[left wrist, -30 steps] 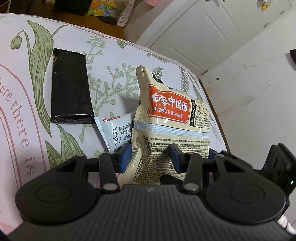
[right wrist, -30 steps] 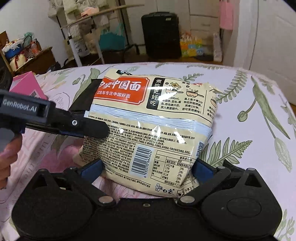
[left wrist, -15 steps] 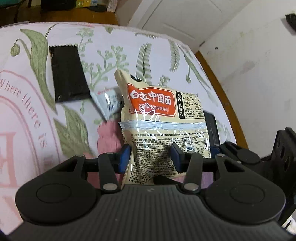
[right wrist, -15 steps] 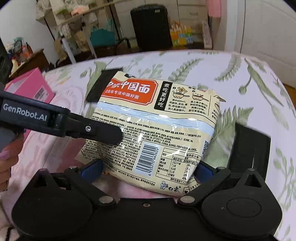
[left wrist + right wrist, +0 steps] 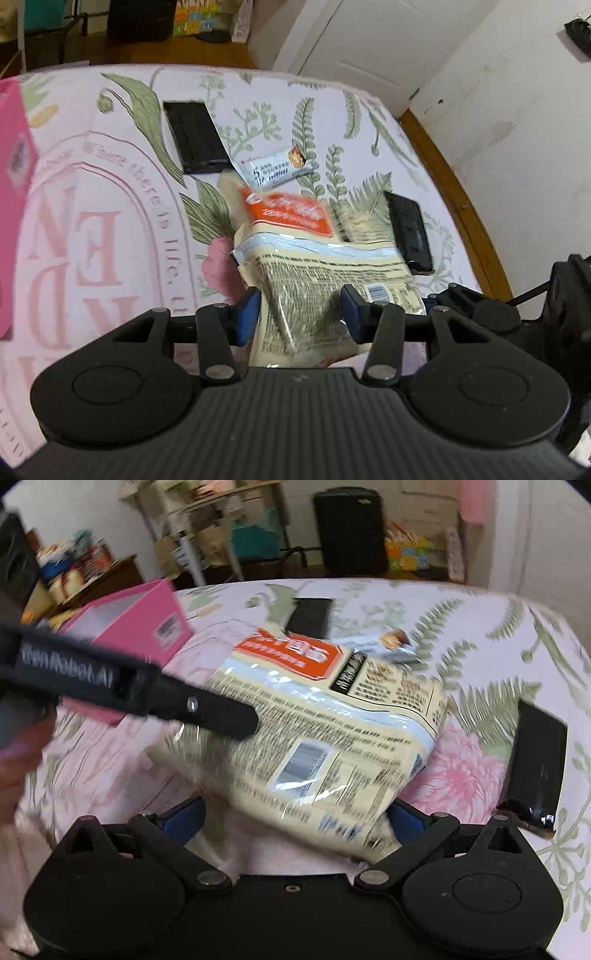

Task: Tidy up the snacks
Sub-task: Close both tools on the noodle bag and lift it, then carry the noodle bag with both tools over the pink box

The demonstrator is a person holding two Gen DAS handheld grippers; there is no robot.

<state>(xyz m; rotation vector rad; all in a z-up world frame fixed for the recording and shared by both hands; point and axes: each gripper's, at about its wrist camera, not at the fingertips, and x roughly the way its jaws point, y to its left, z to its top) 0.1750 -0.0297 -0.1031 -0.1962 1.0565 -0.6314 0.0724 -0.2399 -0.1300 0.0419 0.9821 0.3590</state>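
Noodle packet carried between two claws

Your left claw (image 5: 300, 308) pinches the noodle packet (image 5: 314, 280); your right claw (image 5: 295, 818) gapes around it, so the slick wrapper may slip before the pink box (image 5: 136, 627).

- The left gripper (image 5: 300, 314) has a matte black body with a ribbed, grooved top face, and two round black housings, each with a shallow oval recess.
- Its black linkage bars carry silver round rivets at the pivots, and its finger pads (image 5: 246, 314) are blue.
- The right gripper (image 5: 297, 818) has a smooth black body with a small screw hole at centre, silver rivets on angled black links, triangular cut-outs, and blue pads (image 5: 184, 818).
- In the right wrist view, the left gripper's black side bears blurred white "GenRobot.AI" lettering and one silver screw.
- The person's left hand (image 5: 16, 760) shows as bare skin, blurred.
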